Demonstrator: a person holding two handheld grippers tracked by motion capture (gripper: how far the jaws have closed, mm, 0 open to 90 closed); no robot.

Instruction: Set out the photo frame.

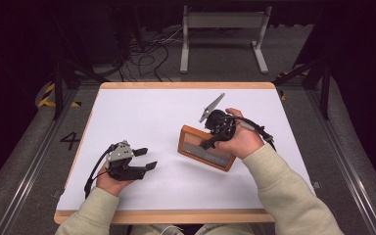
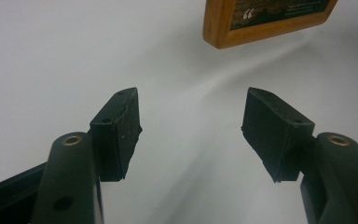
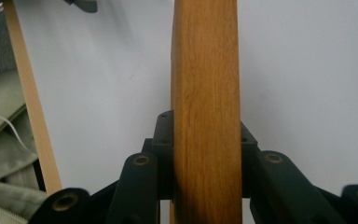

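Right hand-held gripper (image 1: 209, 143) clamped on wooden picture frame (image 1: 196, 142), pads pressing both faces of its edge. Left hand-held gripper (image 1: 149, 158) jaws apart, empty, frame ahead of it above the desk (image 1: 142, 107)

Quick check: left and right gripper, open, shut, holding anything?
Left gripper: open, nothing between its jaws.
Right gripper: shut on the wooden frame.

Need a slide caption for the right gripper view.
Right claw clamped on the wooden picture frame's edge above the white table.
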